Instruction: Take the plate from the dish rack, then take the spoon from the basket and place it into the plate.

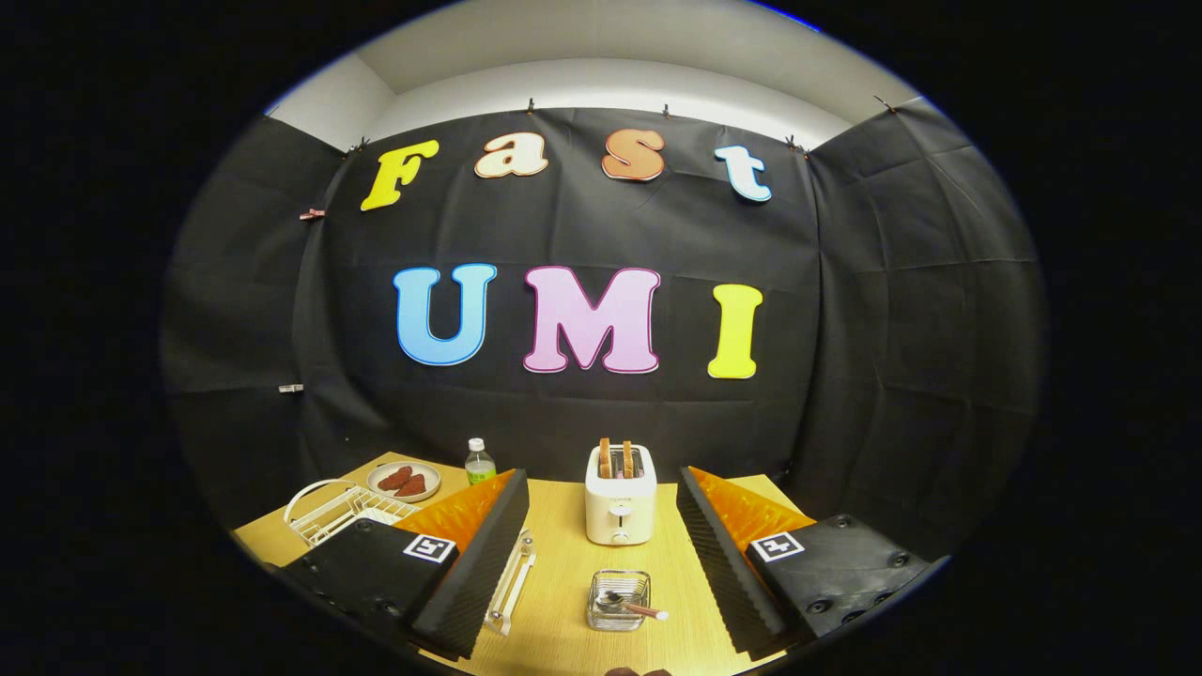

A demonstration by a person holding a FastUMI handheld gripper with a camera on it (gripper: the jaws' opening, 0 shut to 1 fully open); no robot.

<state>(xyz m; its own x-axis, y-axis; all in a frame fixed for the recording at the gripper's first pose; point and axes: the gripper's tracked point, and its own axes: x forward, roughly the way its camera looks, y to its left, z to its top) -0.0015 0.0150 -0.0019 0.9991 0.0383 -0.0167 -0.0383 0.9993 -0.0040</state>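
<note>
Booth w/ black cloth wall at back; light wood table in front, all items on it. Gripper: fingers spread wide, nothing between the pads, held above the table & looking level across it. Dish rack: white wire, far left, partly hidden behind left finger; no plate can be made out in it from this angle. Small plate w/ dark red food pieces sits beyond the rack, near a green-label bottle; likely not the task plate, but can't be sure. Clear flat object just beside left finger's inner edge; can't tell what it is. Basket: small wire/clear box, between the fingers, close in. Spoon lies inside it, handle poking out toward the right finger. Toaster: white, w/ toast in slots, beyond the basket. Step in hand, by my reading: plate first. Advice: swing left toward the rack, confirm plate rim before closing, approach edge-on so fingers straddle the rim, lift straight out to avoid snagging wires. Leave basket alone till plate is set down flat.
</note>
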